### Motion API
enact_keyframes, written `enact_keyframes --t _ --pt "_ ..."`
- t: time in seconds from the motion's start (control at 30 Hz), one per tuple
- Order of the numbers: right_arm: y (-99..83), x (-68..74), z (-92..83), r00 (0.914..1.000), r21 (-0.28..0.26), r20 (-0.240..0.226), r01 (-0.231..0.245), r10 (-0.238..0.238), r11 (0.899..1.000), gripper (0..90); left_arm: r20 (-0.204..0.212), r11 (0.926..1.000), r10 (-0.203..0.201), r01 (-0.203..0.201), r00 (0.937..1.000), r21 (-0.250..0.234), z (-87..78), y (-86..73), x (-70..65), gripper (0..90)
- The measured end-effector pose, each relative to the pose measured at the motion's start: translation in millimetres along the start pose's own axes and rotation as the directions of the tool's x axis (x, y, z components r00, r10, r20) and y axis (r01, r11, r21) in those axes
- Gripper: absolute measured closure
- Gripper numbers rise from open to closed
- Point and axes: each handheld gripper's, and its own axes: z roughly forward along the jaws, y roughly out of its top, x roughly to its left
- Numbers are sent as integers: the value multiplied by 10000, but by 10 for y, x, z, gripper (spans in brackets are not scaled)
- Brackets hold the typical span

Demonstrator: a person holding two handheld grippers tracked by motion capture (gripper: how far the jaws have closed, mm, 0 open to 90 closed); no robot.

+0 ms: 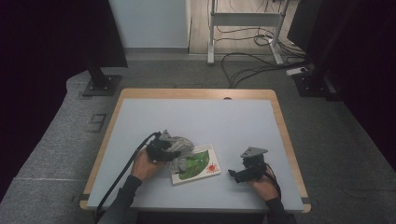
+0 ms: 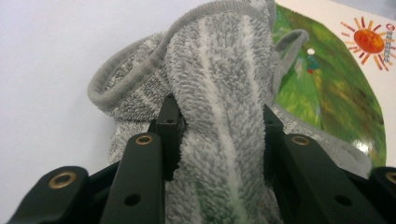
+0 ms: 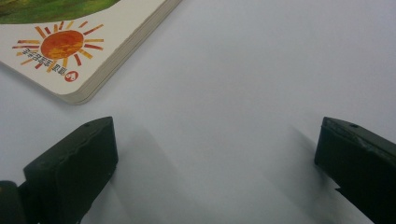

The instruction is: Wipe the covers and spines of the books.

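Grey terry cloth, a towel (image 1: 180, 150) with pale stripes, sits bunched just left of centre in the high view, lying partly on the light table (image 1: 196, 116) and partly over the left end of a picture book (image 1: 198, 165). Left hand-held gripper (image 1: 164, 150), carried by the person's left hand (image 1: 144, 164), is clenched on that towel: in the left gripper view a thick fold of the fabric (image 2: 219, 121) stands between the two black jaws, which press on it from both sides, while more of it loops toward the upper left of that frame. Behind it, at the upper right, the book's cover (image 2: 336, 79) shows a green leaf and an orange sun.

Further right in the high view the book lies flat and slightly tilted, its sun corner pointing toward the lower right. Well apart from it, toward the lower right of the table, the right hand-held gripper (image 1: 239, 175) rests low in the right hand (image 1: 264, 185). In the right gripper view its jaws stand wide and released over bare table (image 3: 224, 93), the book's sun corner (image 3: 70, 51) at the upper left.
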Motion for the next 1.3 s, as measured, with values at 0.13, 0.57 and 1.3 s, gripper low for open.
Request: enact_keyframes --t 0.13,0.57,1.3 --pt "0 -1 0 10000 -2 -3 3 -3 10000 0 109 10000 -38 38 9999 -16 48 52 -6 639" --pt "0 -1 0 10000 3 -1 4 -4 10000 0 488 9999 88 -85 9988 -74 258 289 -95 639" --pt "0 -2 0 10000 2 5 -3 3 10000 0 982 9989 470 -458 9941 -139 629 716 -287 638"
